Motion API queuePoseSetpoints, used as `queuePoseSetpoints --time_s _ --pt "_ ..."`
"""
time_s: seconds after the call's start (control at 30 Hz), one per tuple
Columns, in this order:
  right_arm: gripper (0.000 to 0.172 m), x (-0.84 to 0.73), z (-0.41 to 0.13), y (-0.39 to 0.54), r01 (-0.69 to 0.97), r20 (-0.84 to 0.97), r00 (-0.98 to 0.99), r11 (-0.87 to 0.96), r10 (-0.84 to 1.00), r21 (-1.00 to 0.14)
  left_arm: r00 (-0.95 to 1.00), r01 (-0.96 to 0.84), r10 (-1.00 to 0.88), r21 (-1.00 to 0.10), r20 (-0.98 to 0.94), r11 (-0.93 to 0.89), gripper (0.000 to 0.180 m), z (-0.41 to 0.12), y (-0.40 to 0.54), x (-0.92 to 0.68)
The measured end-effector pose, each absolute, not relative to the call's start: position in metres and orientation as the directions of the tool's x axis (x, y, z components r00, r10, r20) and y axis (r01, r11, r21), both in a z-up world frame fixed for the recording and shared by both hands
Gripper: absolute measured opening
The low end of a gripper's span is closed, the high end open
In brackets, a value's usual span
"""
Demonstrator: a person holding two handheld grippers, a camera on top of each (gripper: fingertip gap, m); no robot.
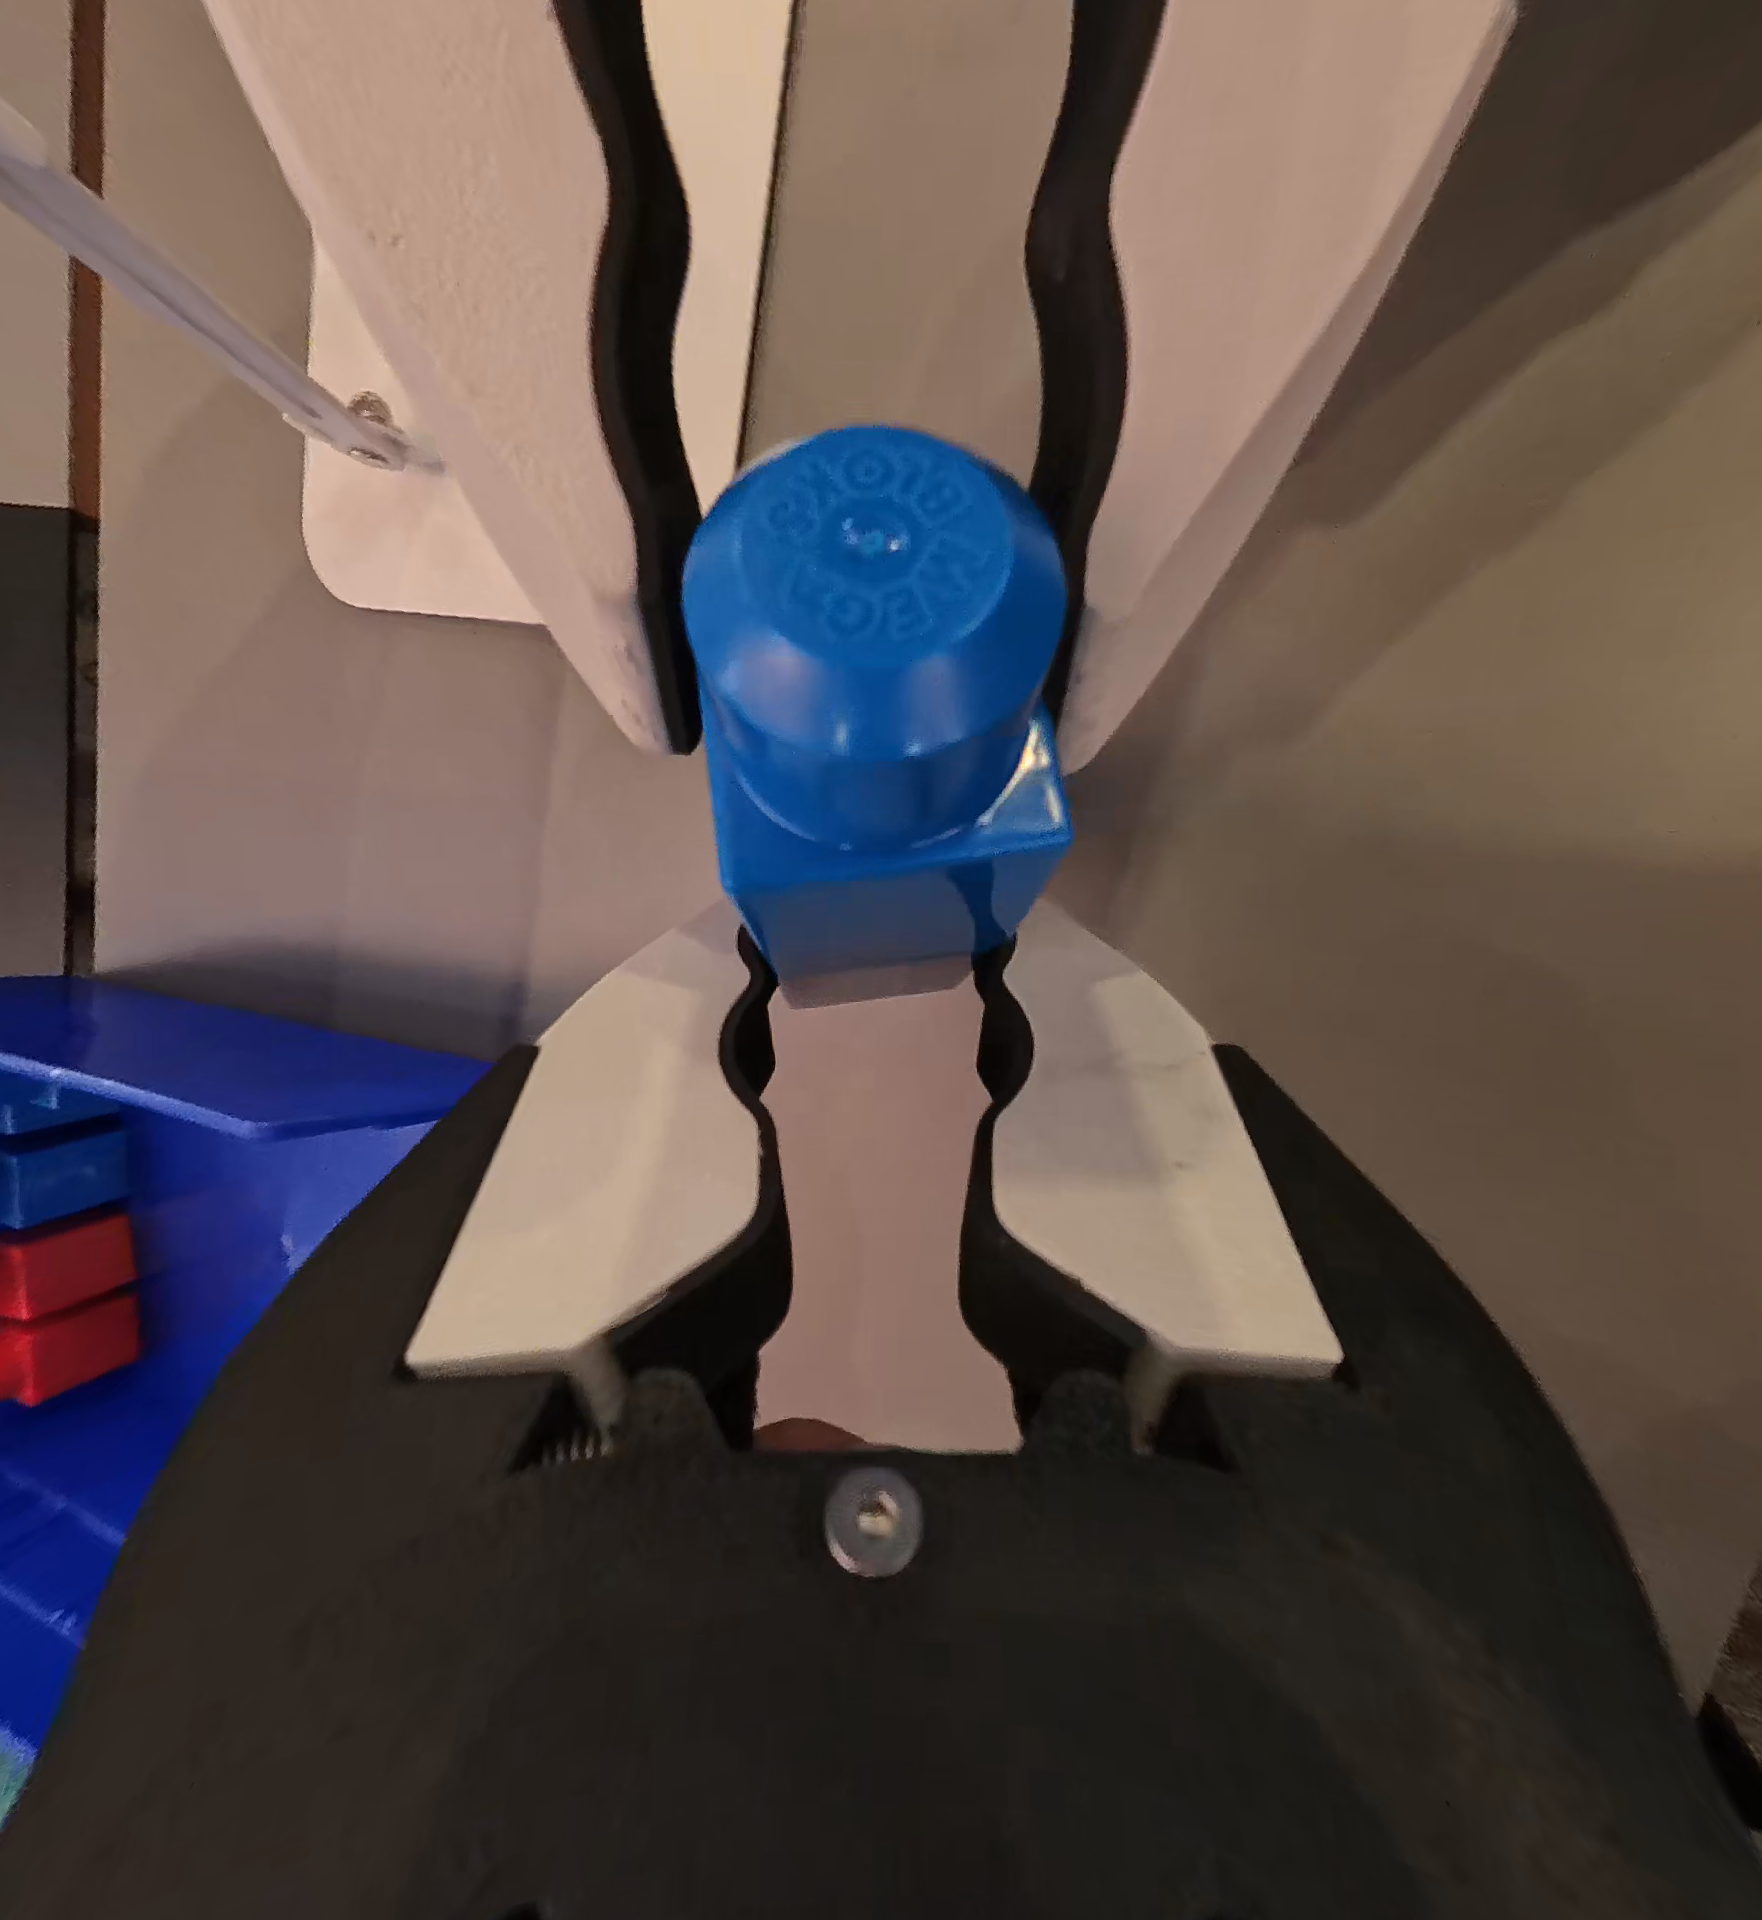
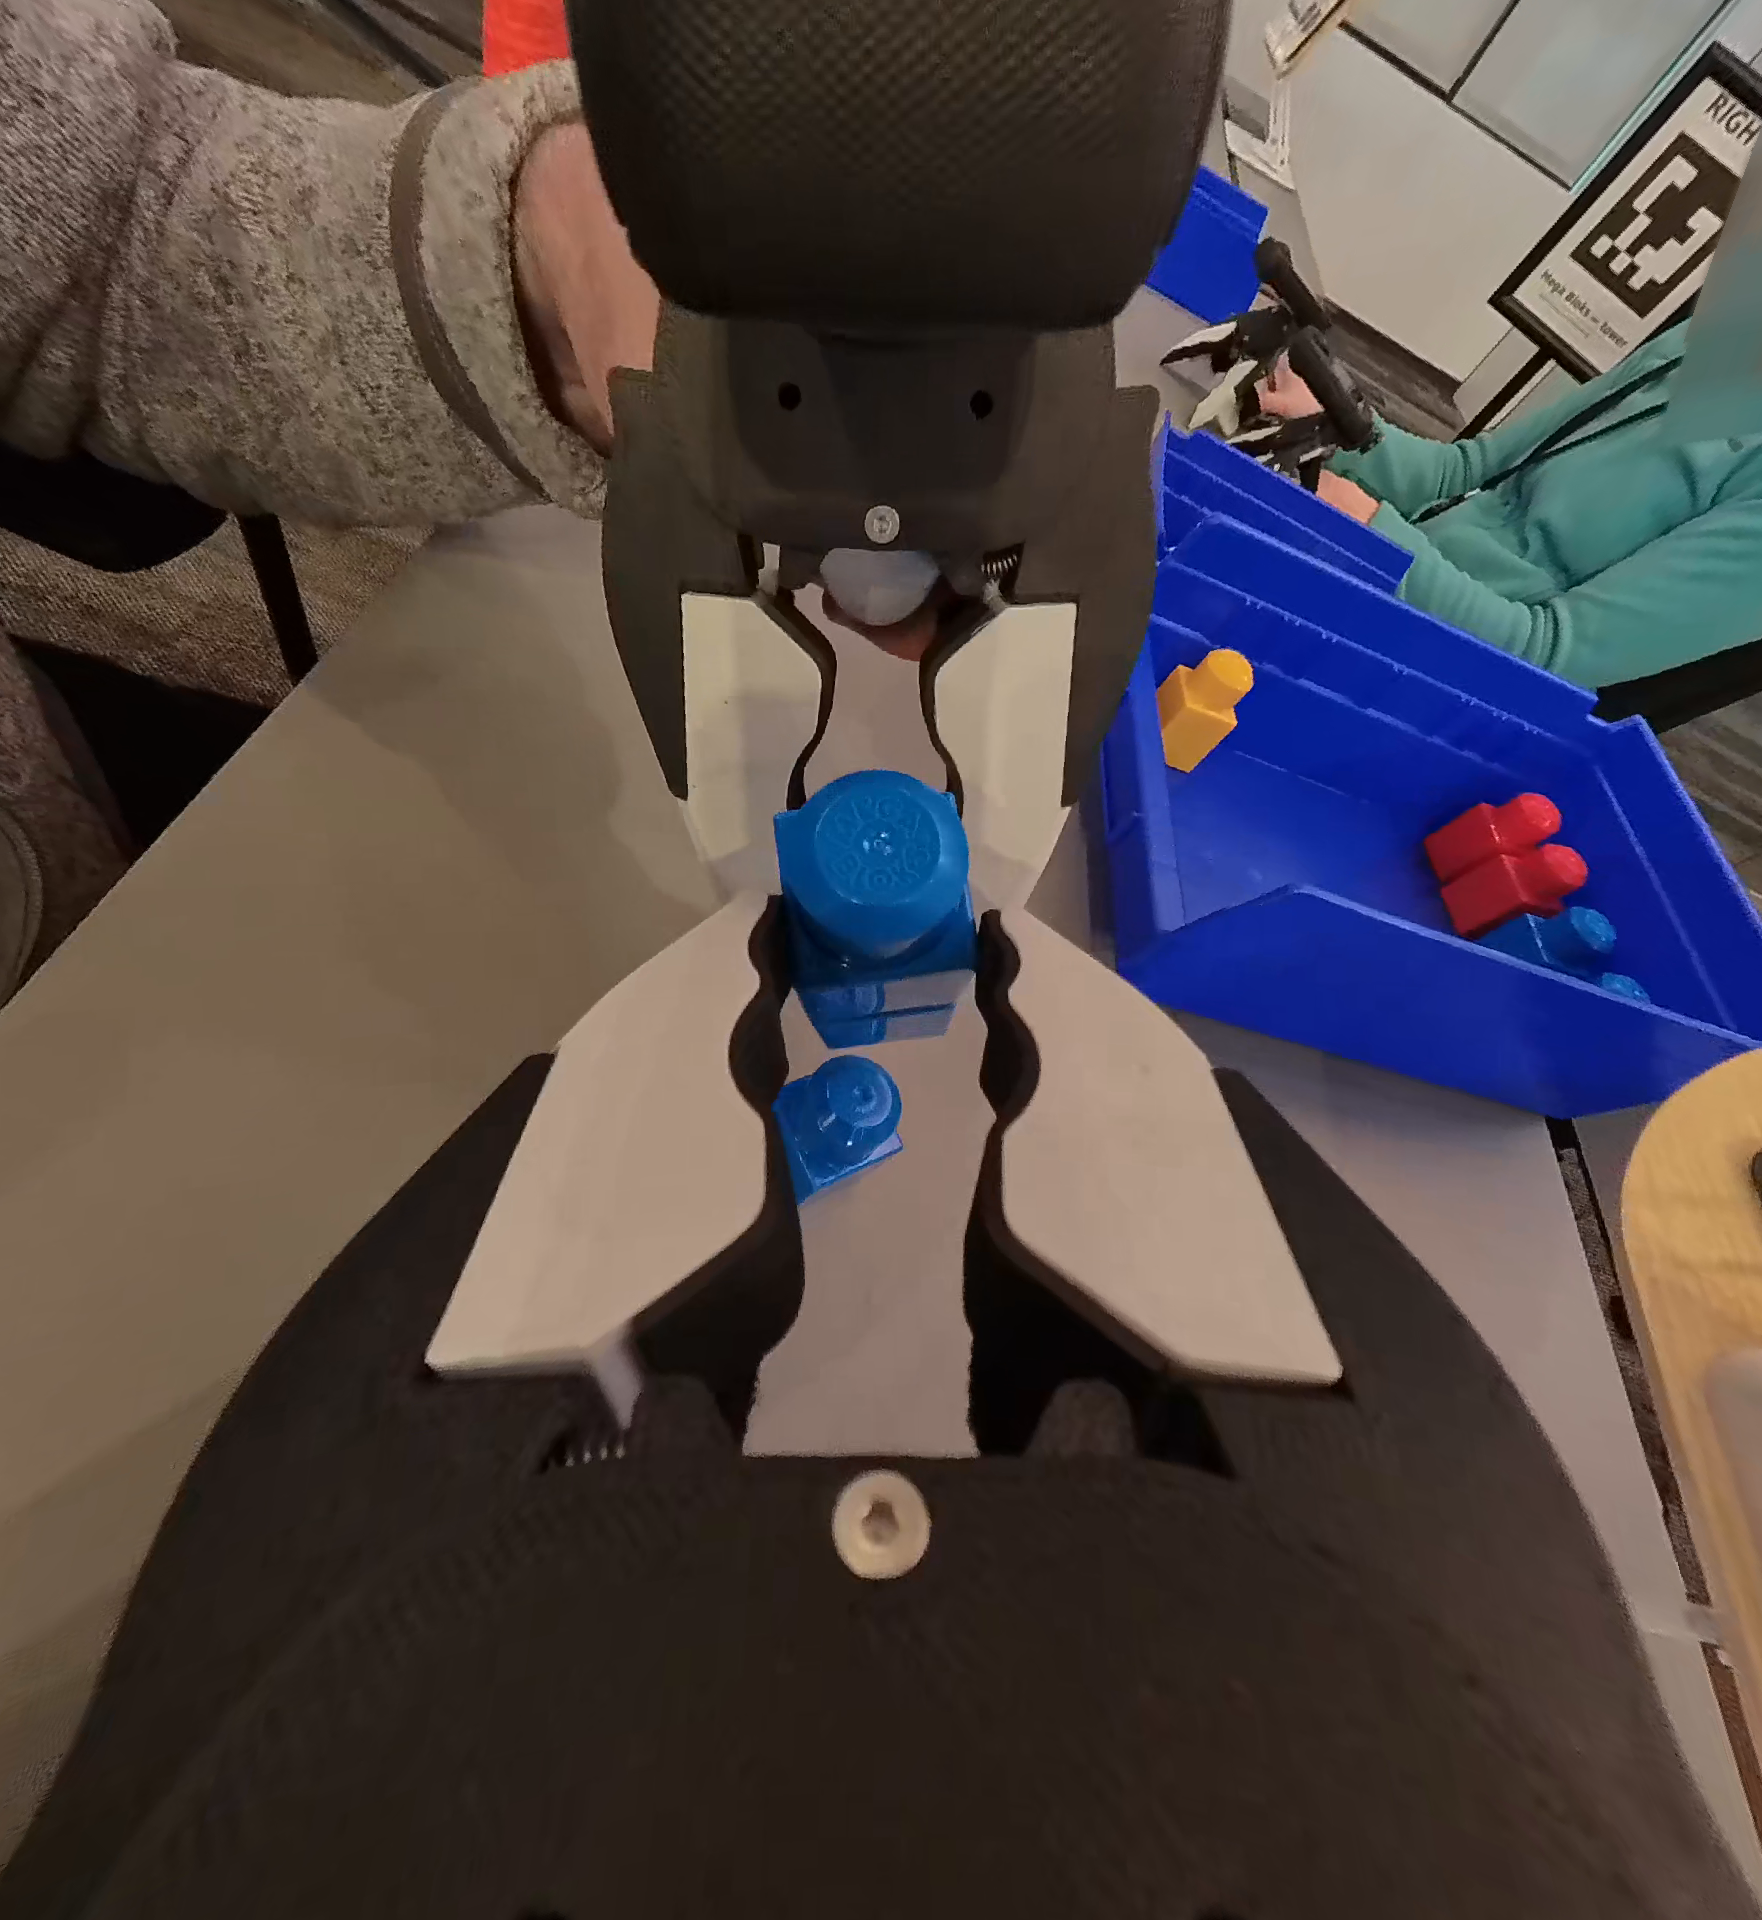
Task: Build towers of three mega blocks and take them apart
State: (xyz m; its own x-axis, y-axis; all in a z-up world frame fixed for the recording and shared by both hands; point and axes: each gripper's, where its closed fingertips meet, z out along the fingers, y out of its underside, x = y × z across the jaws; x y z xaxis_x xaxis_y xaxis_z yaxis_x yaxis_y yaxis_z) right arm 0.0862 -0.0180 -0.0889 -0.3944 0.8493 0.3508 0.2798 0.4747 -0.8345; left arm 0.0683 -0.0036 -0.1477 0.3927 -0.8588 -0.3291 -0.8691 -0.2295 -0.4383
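right wrist view: right gripper [image 2: 875,935] and left gripper [image 2: 877,800], at twelve o'clock, both clamp the stacked blue blocks [image 2: 872,904] above the table [image 2: 389,883]; a loose blue block [image 2: 837,1127] lies beneath.

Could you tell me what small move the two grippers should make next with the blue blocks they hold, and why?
Probably pull them straight apart: the right gripper clamps the upper blue block, the left gripper the one below, and a third already lies on the table.
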Motion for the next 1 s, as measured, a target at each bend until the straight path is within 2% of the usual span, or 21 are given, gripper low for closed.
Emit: queuePoseSetpoints --time_s 1.0 --pt "0.036 0.086 -0.098 -0.007 0.291 0.377 -0.372 0.493 0.848 -0.82 0.419 -0.892 -0.802 -0.36 -0.426 -0.274 0.035 -0.133 -0.004 0.055"
